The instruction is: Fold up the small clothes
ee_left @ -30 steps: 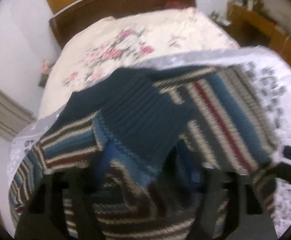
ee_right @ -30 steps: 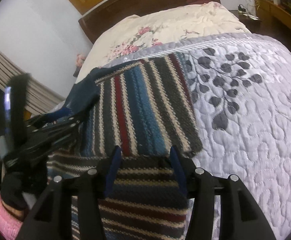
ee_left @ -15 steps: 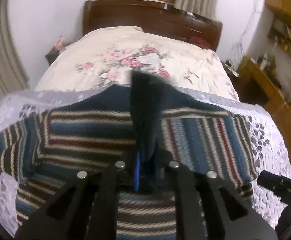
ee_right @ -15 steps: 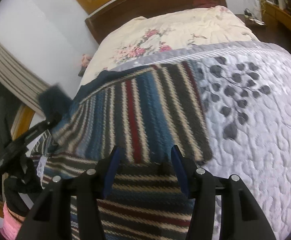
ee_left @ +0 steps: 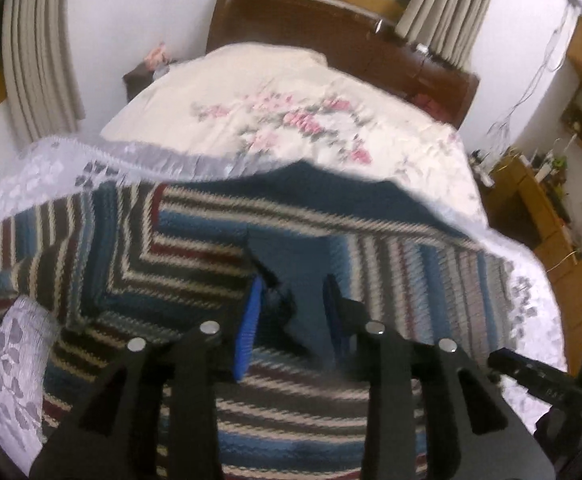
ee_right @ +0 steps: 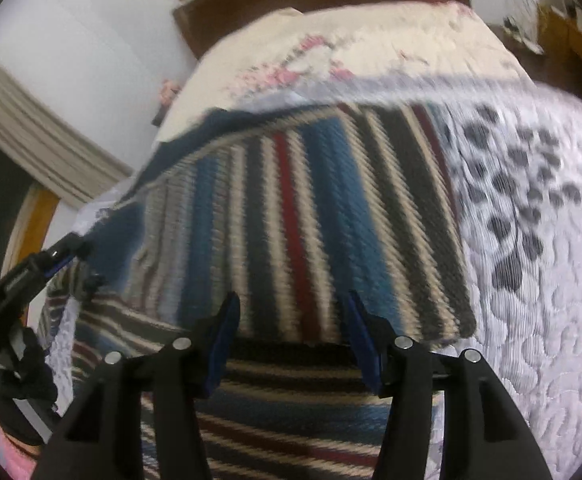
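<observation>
both claws (ee_left: 291, 312) (ee_right: 291, 336) agape | striped sweater (ee_right: 311, 208) on quilt (ee_right: 531, 280) | headboard (ee_left: 331, 36) behind

My left gripper (ee_left: 293, 320) is all matte black plastic, two chunky angular arms with triangular cutouts near the base. Four round silver screw heads sit across the top, two per side. The fingers (ee_left: 247, 330) have bright blue ribbed pads on their inner faces, though the right-hand one looks darker and blurry.

My right gripper (ee_right: 291, 338) is the same build: black wedge-shaped arms, the same cutouts, four shiny screw heads in a row, navy-blue pads (ee_right: 223, 344) on the inside of each finger.

Left of the right gripper, seen side-on, the left one shows a black frame with a sliver of blue at the tip.
</observation>
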Demonstrator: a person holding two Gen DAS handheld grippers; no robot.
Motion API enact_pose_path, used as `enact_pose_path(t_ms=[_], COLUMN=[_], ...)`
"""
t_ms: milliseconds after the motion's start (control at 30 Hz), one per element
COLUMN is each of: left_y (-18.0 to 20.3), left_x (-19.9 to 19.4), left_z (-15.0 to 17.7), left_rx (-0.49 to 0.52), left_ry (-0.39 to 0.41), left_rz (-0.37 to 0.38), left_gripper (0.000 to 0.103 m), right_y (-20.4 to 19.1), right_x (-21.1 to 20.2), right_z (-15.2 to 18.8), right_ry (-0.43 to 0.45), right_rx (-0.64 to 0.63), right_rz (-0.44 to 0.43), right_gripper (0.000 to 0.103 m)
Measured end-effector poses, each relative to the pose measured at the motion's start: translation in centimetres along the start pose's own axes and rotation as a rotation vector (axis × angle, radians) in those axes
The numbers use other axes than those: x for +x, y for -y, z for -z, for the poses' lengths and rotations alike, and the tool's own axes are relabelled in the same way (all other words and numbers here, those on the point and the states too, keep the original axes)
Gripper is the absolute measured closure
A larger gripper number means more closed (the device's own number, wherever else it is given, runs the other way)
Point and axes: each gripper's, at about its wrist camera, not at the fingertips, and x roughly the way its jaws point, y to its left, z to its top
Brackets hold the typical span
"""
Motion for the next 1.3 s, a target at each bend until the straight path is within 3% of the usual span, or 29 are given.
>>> enact_pose_path(t_ms=[133,267,367,467,567,733,833,967,1133,1300], left_y=[1.8,1.7,0.8,-1.9,-5.2,-9.5,-11.8,-14.9,-20.0,-25.8], left_x=[0.5,2.9,5.6,6.5,5.0,1.0,-1.4,-3.7,-5.2,-7.4], left_z=[0.1,1.0,1.6,1.9,1.7,1.9,2.9,5.1,8.1,10.3], left_rx=[0.04,0.056,0.078,0.019,-0.046,-0.042,-0.054,-0.085,-0.218,-0.396], left_ry=[0.0,-0.049,-0.112,-0.158,-0.139,-0.075,-0.07,-0.089,-0.124,-0.091], left_rz=[0.023,0.006,-0.055,-0.065,-0.061,-0.134,-0.137,-0.13,-0.113,-0.07], left_gripper=[0.059,0.059,0.059,0.059,0.058,0.055,0.046,0.043,0.043,0.043], right_y=[-1.7,-2.2,-1.8,-1.9,-2.1,-3.1,-4.8,-8.1,-12.0,-13.4], right_x=[-0.4,2.5,4.0,4.2,3.7,1.8,0.6,0.6,1.7,2.6], right_z=[0.1,0.8,1.4,1.6,1.7,1.7,2.0,2.6,3.5,4.2], right_ry=[0.012,-0.055,-0.068,-0.064,-0.061,-0.019,-0.003,-0.022,-0.056,-0.076], right_rx=[-0.047,-0.033,-0.025,-0.026,-0.033,-0.027,-0.033,-0.079,-0.146,-0.168], right_rz=[-0.022,-0.009,-0.005,-0.007,-0.002,0.012,-0.015,-0.029,-0.045,-0.044], right_gripper=[0.046,0.046,0.045,0.043,0.044,0.043,0.043,0.043,0.041,0.04])
